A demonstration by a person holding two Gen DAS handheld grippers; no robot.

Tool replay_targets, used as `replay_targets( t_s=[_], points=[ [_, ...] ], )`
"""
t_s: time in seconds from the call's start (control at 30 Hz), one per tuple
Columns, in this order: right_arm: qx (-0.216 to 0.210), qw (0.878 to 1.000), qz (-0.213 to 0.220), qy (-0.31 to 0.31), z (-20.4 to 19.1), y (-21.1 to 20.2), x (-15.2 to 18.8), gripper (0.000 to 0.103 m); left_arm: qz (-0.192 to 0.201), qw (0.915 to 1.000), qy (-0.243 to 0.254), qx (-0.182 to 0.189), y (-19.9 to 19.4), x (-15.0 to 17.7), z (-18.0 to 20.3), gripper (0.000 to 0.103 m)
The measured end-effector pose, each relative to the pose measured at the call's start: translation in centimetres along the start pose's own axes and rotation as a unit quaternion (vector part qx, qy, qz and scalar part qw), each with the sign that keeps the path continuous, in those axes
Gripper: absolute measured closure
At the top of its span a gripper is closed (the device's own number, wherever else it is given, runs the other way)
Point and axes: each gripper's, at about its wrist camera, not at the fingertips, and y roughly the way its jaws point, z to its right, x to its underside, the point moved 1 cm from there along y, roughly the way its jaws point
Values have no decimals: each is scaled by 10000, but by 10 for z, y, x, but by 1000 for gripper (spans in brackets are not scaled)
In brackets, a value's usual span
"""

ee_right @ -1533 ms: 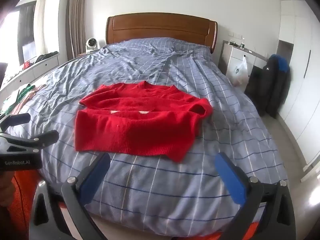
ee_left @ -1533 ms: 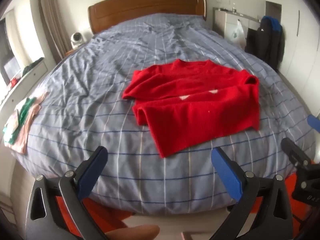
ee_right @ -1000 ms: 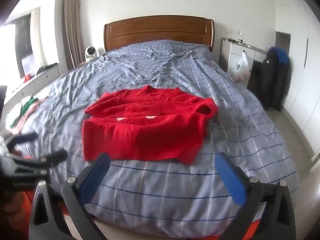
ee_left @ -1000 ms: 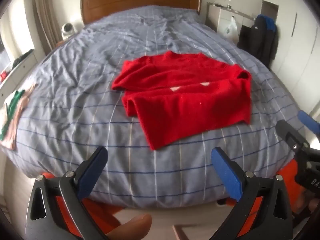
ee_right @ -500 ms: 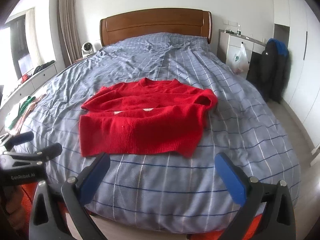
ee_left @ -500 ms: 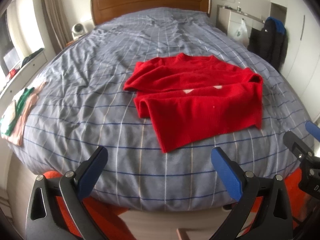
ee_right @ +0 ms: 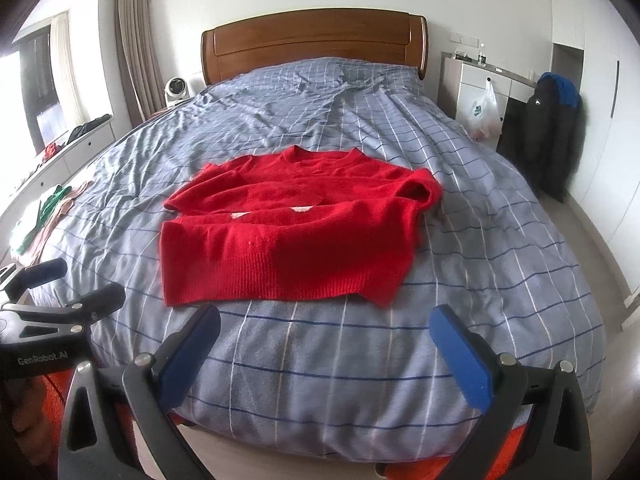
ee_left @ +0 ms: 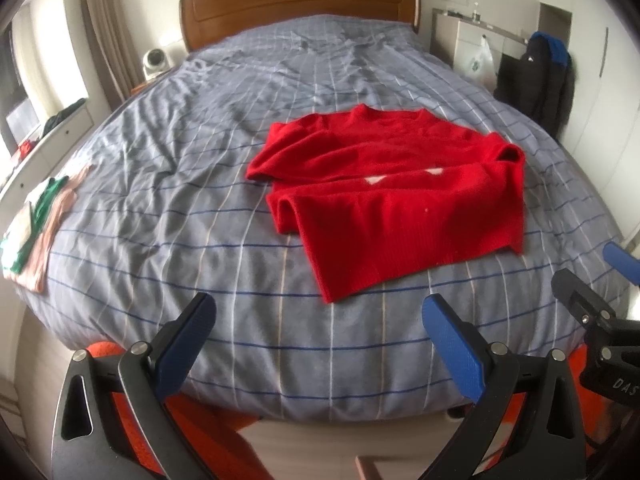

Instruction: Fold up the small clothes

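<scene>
A red knit sweater (ee_left: pixel 396 200) lies flat on the blue checked bed cover (ee_left: pixel 180 208), sleeves folded across the body, hem toward me. It also shows in the right wrist view (ee_right: pixel 296 236). My left gripper (ee_left: pixel 316 322) is open and empty, held over the foot edge of the bed, short of the sweater's hem corner. My right gripper (ee_right: pixel 324 330) is open and empty, just short of the hem. Each gripper shows at the edge of the other's view: the right one (ee_left: pixel 600 292) and the left one (ee_right: pixel 60 288).
A small stack of folded clothes (ee_left: pixel 32 224) in pink, white and green lies at the bed's left edge. A wooden headboard (ee_right: pixel 316 40) stands at the far end. A white cabinet with a plastic bag (ee_right: pixel 484 108) and a dark jacket (ee_right: pixel 556 124) stand at the right.
Both grippers stay open and empty. Both views have shifted slightly; the sweater now sits a little nearer the right gripper. The sweater itself has not moved.
</scene>
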Motion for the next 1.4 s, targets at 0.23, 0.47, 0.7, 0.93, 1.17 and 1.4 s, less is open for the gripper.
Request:
replay_targets(
  t_s=[0.23, 0.47, 0.7, 0.93, 1.17, 1.4],
  points=[
    [19, 10000, -42, -13, 0, 3, 1, 0, 24, 10000, 39, -77, 1, 2, 1, 0],
    [35, 10000, -45, -8, 0, 4, 1, 0, 31, 9999, 64, -100, 0, 3, 2, 0],
    [48, 9999, -101, -4, 1, 6, 2, 0, 0, 9999, 80, -119, -1, 3, 1, 0],
    [52, 9999, -97, -6, 1, 7, 2, 0, -2, 9999, 76, -115, 0, 3, 1, 0],
    [54, 9999, -132, -13, 0, 8, 2, 0, -19, 9999, 90, -125, 0, 4, 0, 0],
    [52, 9999, -134, -28, -1, 8, 3, 0, -13, 9999, 96, -134, 1, 4, 0, 0]
  ],
)
